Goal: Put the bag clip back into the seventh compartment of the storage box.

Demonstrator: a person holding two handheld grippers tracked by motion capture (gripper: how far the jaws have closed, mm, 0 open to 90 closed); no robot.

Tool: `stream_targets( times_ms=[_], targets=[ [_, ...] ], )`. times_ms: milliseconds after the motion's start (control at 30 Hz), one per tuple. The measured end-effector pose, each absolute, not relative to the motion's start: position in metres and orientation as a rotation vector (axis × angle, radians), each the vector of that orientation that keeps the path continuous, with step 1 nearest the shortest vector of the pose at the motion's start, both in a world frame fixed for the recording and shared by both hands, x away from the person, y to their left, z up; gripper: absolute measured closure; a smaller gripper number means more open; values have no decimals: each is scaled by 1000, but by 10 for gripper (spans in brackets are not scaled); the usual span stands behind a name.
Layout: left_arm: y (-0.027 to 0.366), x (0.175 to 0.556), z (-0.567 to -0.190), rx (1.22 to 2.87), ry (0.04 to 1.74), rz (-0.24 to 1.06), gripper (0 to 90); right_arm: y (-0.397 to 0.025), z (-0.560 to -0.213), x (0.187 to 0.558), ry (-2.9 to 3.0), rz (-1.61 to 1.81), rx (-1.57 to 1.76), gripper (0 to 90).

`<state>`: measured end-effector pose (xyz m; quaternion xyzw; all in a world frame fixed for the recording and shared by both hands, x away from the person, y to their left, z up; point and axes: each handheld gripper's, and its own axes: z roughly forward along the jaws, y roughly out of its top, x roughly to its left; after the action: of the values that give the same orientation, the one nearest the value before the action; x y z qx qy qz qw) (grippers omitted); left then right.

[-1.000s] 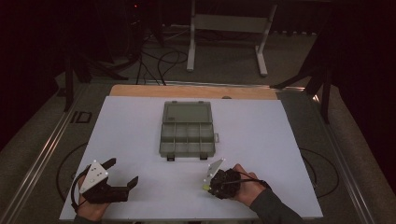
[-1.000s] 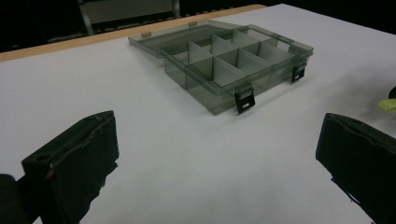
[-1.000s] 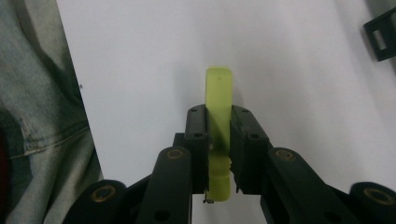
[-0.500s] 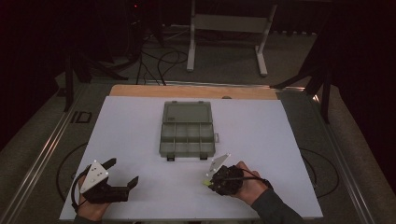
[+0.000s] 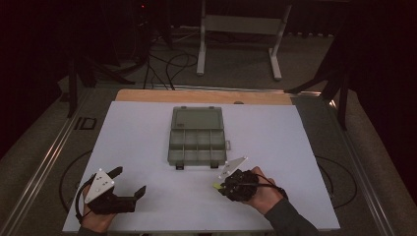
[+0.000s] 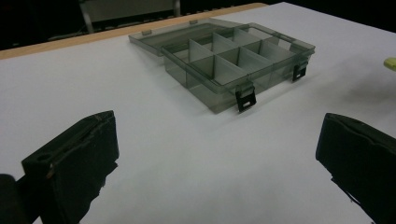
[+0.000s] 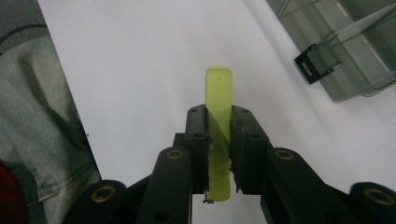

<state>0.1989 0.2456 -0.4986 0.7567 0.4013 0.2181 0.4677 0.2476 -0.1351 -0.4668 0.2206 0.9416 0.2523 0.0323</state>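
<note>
Gripping yellow-green strip (image 7: 218, 100), right gripper (image 7: 218, 122) view.

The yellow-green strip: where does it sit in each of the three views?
High view: yellow-green strip low, right of centre, at the right tool.
Left gripper view: a tip at the right edge.
Right gripper view: centre, clamped upright.
Shared landmark: the compartment box, lid open.

White sheet (image 5: 147, 142) is covering the table, wooden edge (image 5: 196, 96) showing at its far side. Beyond it, a white metal stand (image 5: 241, 29) is standing on the carpeted floor (image 5: 236, 73), black cables (image 5: 169, 61) trailing across there. Metal rail (image 5: 44, 167) is running along the left.
</note>
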Motion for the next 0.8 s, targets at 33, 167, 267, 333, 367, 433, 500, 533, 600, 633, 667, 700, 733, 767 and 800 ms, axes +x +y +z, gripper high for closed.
stream_targets(
  times_ms=[33, 167, 267, 333, 367, 433, 500, 533, 600, 633, 667, 700, 733, 767, 800],
  targets=[
    [246, 199, -499, 1857, 984, 535, 1, -135, -466, 248, 2889, 787, 691, 779],
    [245, 199, -499, 1858, 984, 536, 1, -136, -463, 249, 2869, 805, 714, 779],
    [246, 199, -498, 1857, 983, 538, 1, -136, -461, 250, 2848, 817, 737, 780],
    [246, 199, -498, 1857, 984, 538, 1, -136, -460, 251, 2836, 827, 754, 780],
    [246, 199, -498, 1857, 984, 538, 1, -136, -460, 251, 2836, 827, 754, 780],
    [246, 199, -498, 1857, 984, 538, 1, -135, -458, 253, 2813, 844, 785, 780],
    [246, 199, -498, 1858, 985, 538, 1, -135, -457, 254, 2800, 851, 802, 780],
    [246, 199, -498, 1857, 985, 538, 1, -135, -457, 255, 2796, 855, 811, 780],
    [246, 199, -498, 1857, 985, 538, 1, -135, -455, 256, 2785, 865, 831, 780],
    [246, 199, -498, 1857, 985, 538, 1, -134, -455, 256, 2779, 871, 841, 780],
    [246, 199, -498, 1857, 985, 538, 1, -134, -454, 256, 2774, 873, 849, 780],
    [246, 199, -498, 1857, 985, 538, 1, -133, -454, 257, 2768, 878, 857, 780],
    [246, 199, -498, 1857, 985, 538, 1, -133, -453, 257, 2763, 881, 863, 780],
    [246, 199, -498, 1857, 985, 538, 1, -133, -453, 257, 2763, 881, 863, 780],
    [246, 199, -498, 1857, 985, 538, 1, -132, -452, 258, 2754, 889, 881, 780]
  ],
)
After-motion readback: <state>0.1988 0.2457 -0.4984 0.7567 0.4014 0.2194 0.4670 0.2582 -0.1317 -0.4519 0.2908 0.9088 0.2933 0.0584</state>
